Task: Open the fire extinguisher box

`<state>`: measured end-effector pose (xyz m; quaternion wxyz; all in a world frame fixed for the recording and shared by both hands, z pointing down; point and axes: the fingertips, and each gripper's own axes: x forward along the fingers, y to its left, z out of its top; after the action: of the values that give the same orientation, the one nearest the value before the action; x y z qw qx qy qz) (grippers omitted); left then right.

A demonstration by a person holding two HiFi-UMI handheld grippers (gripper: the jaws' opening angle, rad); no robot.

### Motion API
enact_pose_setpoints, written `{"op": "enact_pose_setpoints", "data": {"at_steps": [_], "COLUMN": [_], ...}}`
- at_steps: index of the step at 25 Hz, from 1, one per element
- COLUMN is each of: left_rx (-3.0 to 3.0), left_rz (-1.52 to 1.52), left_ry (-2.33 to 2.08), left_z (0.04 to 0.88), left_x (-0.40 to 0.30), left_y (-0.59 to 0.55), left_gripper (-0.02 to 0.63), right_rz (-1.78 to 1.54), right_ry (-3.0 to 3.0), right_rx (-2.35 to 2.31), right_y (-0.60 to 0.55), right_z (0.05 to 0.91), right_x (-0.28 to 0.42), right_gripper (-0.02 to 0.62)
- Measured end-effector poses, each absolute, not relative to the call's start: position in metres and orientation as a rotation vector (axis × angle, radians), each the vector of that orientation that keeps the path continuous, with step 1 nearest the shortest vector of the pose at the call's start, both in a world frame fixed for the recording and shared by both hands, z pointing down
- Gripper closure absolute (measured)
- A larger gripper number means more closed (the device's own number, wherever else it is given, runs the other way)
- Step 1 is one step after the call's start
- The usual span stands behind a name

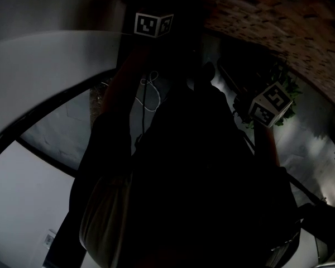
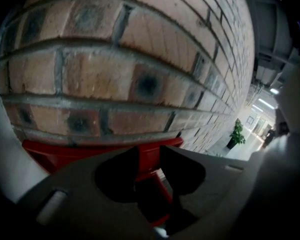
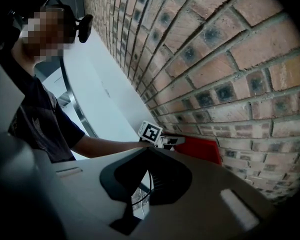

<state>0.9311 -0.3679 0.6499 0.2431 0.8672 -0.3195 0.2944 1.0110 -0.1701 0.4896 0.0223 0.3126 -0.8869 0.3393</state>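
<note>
My left tool (image 2: 149, 159) is clamped on a red edge of the fire extinguisher box (image 2: 55, 155), which sits against the brick wall (image 2: 120, 64). A potted plant (image 2: 236, 133) stands far off down the corridor. My right tool (image 3: 149, 153) hangs well apart from the box, its jaws together on nothing, looking along the bricks towards the box. The head view is mostly dark

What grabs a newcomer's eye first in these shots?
The brick wall fills both gripper views. A red box sits against it, and the left hand-held gripper is shut on a red part of it. The head view is nearly black; only the two marker cubes stand out.
</note>
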Motion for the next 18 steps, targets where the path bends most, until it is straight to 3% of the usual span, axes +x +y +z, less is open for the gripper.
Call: {"op": "enact_pose_setpoints", "data": {"at_steps": [1,5,18], "left_rx": [2.389,2.45,2.452], "left_rz": [0.771,0.602,0.453], "left_ry": [-0.858,-0.783,-0.712], "left_z": [0.641,0.601,0.542], "left_x": [0.936,0.957,0.958], "left_y": [-0.366,-0.353,-0.311], "left_gripper": [0.471,0.603,0.603], "right_rz": [1.057,1.01,1.085], "right_ry": [-2.744,-2.733,-2.756], "right_rx": [0.962,0.944,0.93], "right_y": [-0.17,-0.173,-0.191], "right_z": [0.489,0.49,0.489], "right_x": [1.01,1.015,1.008], "right_gripper": [0.595,0.595,0.595]}}
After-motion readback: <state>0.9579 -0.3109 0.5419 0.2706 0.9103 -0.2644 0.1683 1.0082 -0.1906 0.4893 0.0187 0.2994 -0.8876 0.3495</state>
